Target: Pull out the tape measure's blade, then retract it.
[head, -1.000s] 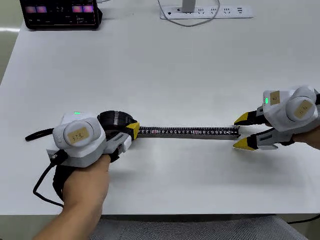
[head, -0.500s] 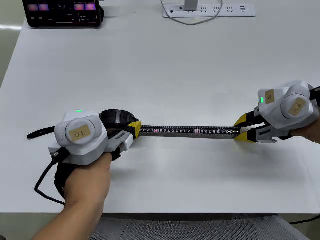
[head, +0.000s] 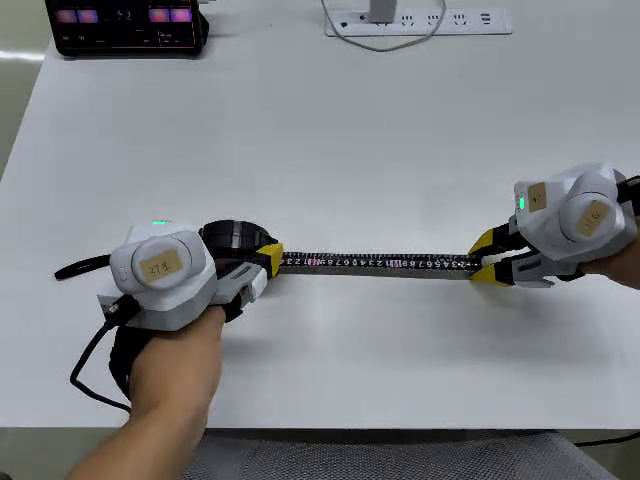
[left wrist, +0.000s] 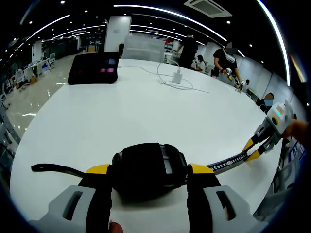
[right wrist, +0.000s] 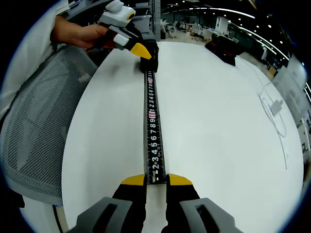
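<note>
Left gripper (left wrist: 149,169) jaws clamp the tape measure (head: 235,237); right gripper (right wrist: 156,179) jaws pinch the blade (right wrist: 152,121) end, drawn out; next, likely guide it back

Blade (right wrist: 154,131): white digits 2 to 9 read upward from the right tool (right wrist: 156,179), then a red mark; digits beyond it blur. Tan stickers (head: 160,267) (head: 590,216) on both tools: writing too small to read.
</note>
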Tool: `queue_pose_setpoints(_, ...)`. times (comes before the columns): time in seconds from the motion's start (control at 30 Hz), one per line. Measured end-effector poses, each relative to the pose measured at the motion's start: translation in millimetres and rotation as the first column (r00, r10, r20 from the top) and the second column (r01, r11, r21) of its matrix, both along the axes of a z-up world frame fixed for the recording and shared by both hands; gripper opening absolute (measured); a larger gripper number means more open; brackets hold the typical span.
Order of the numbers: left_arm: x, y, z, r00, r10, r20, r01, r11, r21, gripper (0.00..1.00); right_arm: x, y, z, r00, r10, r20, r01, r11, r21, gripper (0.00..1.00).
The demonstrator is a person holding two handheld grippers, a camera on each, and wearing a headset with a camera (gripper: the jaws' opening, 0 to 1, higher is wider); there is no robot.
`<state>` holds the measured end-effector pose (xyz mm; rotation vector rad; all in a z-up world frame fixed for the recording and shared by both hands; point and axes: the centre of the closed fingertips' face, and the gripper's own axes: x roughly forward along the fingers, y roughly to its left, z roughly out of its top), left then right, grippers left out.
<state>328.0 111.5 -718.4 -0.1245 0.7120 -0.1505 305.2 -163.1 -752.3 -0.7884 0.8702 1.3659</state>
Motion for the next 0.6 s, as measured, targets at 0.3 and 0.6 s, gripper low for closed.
queue_pose_setpoints(0.3, 0.2, 0.5, -1.7, 1.0, -0.009, -0.019, 0.009, 1.0, 0.015, 0.56, -0.2, -1.3, 0.1, 1.0, 0.003, -0.003, -0.003, 1.0, -0.007, 0.1)
queue_pose_setpoints(0.6, -0.9, 0.8, -1.6, 1.0, -0.013, -0.022, 0.013, 1.0, 0.012, 0.55, -0.5, -1.3, 0.6, 1.0, 0.007, -0.005, -0.007, 1.0, -0.007, 0.1)
